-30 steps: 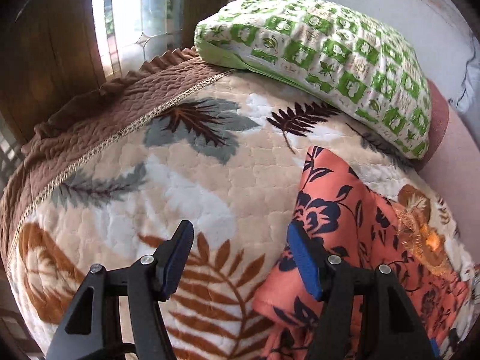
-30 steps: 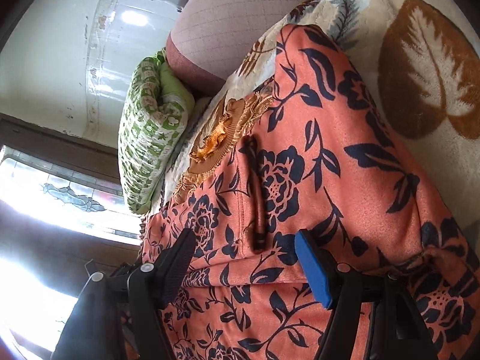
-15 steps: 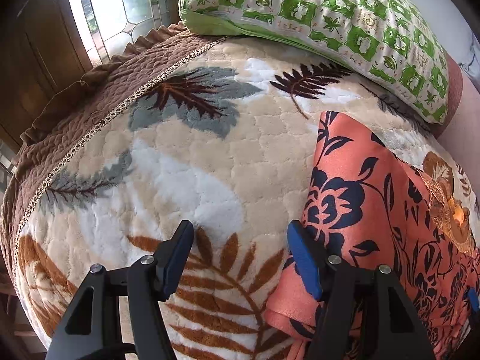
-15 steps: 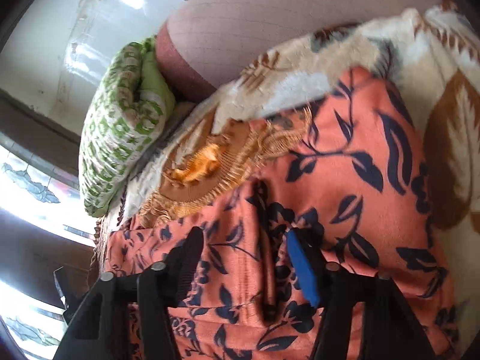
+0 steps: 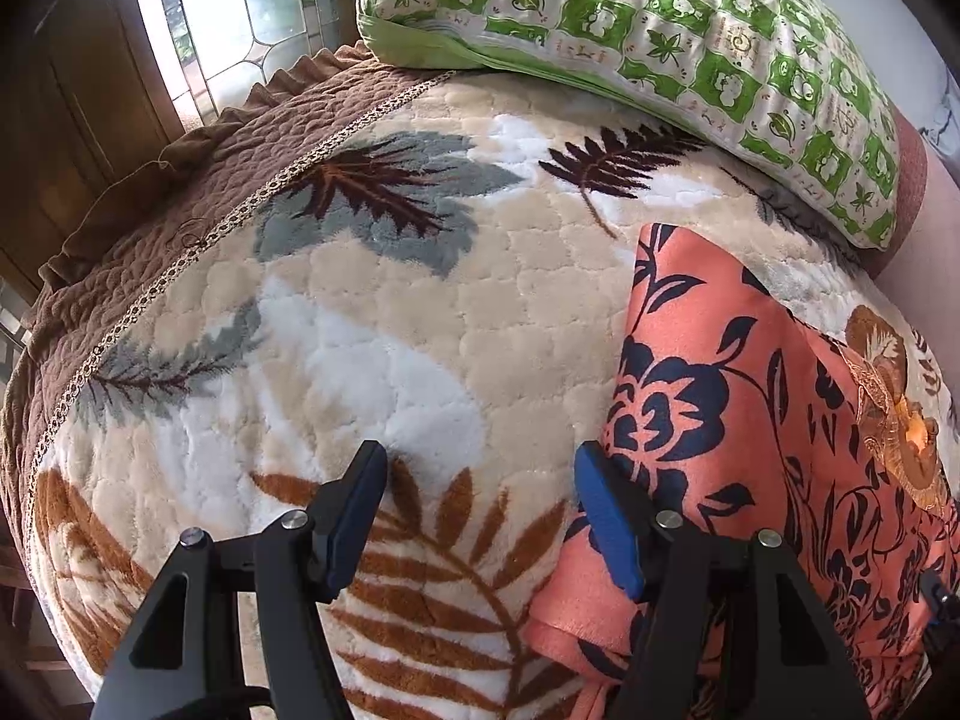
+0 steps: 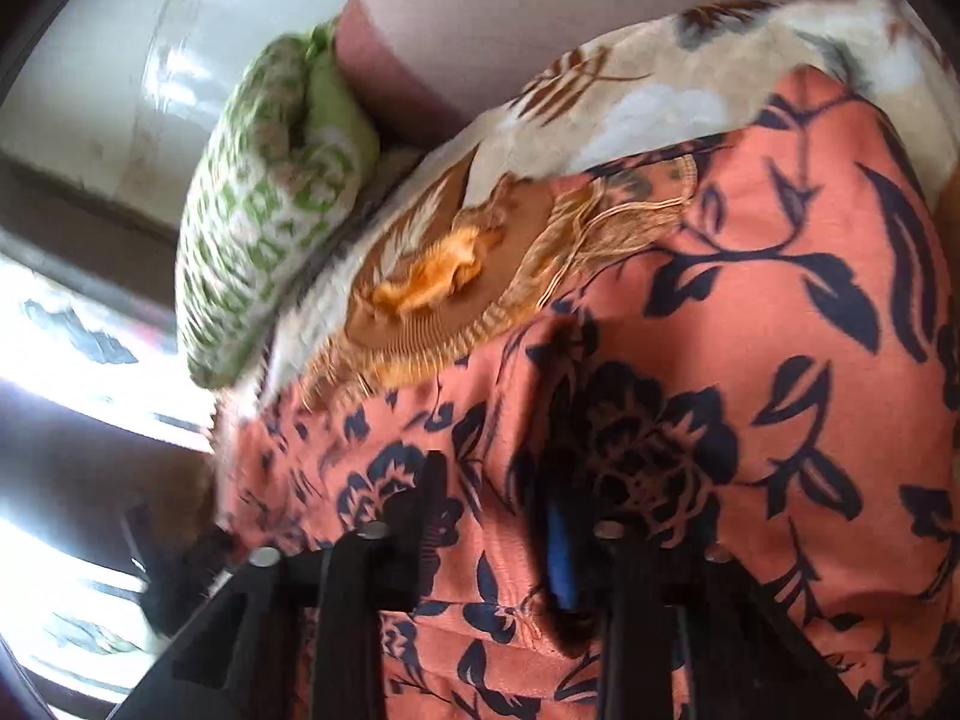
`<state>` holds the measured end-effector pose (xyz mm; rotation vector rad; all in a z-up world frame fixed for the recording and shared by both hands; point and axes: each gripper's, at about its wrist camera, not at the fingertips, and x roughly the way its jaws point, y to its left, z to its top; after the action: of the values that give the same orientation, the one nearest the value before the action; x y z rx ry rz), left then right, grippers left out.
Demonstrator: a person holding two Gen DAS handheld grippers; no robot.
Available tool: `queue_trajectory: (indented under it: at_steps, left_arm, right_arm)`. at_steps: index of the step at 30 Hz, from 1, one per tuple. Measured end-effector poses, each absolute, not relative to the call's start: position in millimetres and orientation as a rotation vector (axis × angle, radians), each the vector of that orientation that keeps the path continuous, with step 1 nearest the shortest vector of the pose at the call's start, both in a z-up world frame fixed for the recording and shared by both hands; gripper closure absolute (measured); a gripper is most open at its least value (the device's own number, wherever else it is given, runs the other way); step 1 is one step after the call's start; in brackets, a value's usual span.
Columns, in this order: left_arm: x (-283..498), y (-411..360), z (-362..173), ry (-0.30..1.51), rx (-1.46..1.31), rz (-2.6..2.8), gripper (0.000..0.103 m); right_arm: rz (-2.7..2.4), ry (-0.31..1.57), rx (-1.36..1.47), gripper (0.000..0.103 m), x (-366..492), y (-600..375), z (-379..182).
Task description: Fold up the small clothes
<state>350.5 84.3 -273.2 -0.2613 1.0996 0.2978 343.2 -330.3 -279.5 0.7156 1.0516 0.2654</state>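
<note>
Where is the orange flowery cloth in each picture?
Left wrist view: the orange flowery cloth lies at the right side, on the leaf-print blanket, running down to the bottom edge.
Right wrist view: it fills the lower and right part, right in front of the camera.
Shared landmark: the green checked pillow, top right in the left view, upper left in the right view.

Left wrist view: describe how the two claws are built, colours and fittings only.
The left claw has black angular plastic arms with triangular cut-outs, silver pivot screws, and blue pads lining its fingers. The right claw looks alike: black frame, silver screws, a blue pad, though blurred.
</note>
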Motion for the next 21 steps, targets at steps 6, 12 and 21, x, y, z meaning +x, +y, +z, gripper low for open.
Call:
queue_trajectory:
  at_steps: [6,12,21]
  left_arm:
    - [349,89,-273,1.099,-0.284,0.286,0.037]
    - [350,73,-274,1.105,-0.245,0.258,0.037]
    - [353,25,-262,1.025,0.013,0.258,0.037]
  right_arm:
    - [0.209,0.88,0.686,0.095,323,-330,-236]
    - [0.087,0.763,0.584,0.095,293,-371,-199]
    - [-0.034,0.997,0.762,0.082,291,-420,-272]
